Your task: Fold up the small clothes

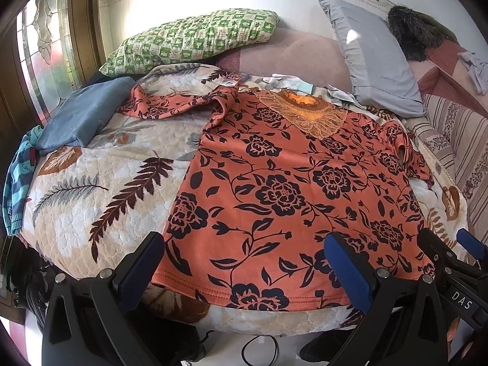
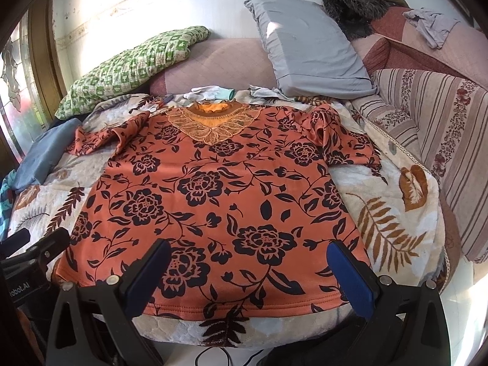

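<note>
In the left wrist view, "DAS" is printed on the right gripper [image 1: 442, 244] at the lower right edge. The left gripper [image 1: 244, 256] stands wide open, empty, over the hem of the orange floral top [image 1: 286, 189], spread flat ahead; a folded blue cloth [image 1: 82, 113] lies far left. In the right wrist view, "Robot.AI" marks the left gripper's body. The right gripper [image 2: 248, 262], open and empty, hovers above the top [image 2: 219, 189]; a grey pillow [image 2: 308, 48] lies beyond.

wall [image 2: 122, 9]: white, sunlit | window [image 1: 39, 61]: left | bed [image 2: 396, 201]: leaf-print blanket
</note>
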`<state>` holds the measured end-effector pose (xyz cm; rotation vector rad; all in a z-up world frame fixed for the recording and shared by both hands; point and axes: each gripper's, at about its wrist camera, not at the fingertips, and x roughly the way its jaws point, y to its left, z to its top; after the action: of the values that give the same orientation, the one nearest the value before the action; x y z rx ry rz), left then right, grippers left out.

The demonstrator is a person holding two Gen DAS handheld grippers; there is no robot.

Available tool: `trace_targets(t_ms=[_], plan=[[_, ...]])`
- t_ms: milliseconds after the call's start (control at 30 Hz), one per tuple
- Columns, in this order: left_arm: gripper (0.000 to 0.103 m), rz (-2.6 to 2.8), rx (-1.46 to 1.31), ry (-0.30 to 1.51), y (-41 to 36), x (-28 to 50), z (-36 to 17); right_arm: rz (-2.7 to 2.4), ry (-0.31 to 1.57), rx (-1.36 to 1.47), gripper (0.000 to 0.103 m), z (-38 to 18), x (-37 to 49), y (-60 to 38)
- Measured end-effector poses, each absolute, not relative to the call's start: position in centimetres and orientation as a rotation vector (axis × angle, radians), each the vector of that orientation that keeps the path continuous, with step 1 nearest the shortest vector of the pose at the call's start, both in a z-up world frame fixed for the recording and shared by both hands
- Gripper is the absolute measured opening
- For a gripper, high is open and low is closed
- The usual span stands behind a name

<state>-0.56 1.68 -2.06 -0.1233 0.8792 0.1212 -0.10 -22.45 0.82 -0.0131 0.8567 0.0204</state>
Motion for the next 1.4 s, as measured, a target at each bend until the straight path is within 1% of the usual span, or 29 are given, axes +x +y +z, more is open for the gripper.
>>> trace_targets(t_ms=[833, 1033, 1100, 1200, 1400], plan=[[0.103, 0.148, -0.138, 0.885, 2.1, -0.6, -2.4, -0.001, 0.869, 0.005, 0.103, 0.4, 0.3, -23.0], [0.103, 0.12, -0.16, 0.919, 2.5, -0.2, -3.2, 0.007, 0.882, 0.012, 0.103, 0.1, 0.5, -23.0], [0.103, 0.09, -0.195, 0.954, 2.8, 0.0, -4.0, 0.039, 0.903, 0.054, 0.103, -0.4, 0.7, -23.4], [0.103, 0.081, -0.225, 0.996, 3.4, 0.4, -5.2, 0.087, 0.956, 0.188, 0.103, -1.5, 1.7, -25.4], [0.103, 0.071, -0.21, 1.04, 3.7, 1.9, -6.7, 0.09, 0.955, 0.556, 0.103, -2.8, 5.2, -34.2]])
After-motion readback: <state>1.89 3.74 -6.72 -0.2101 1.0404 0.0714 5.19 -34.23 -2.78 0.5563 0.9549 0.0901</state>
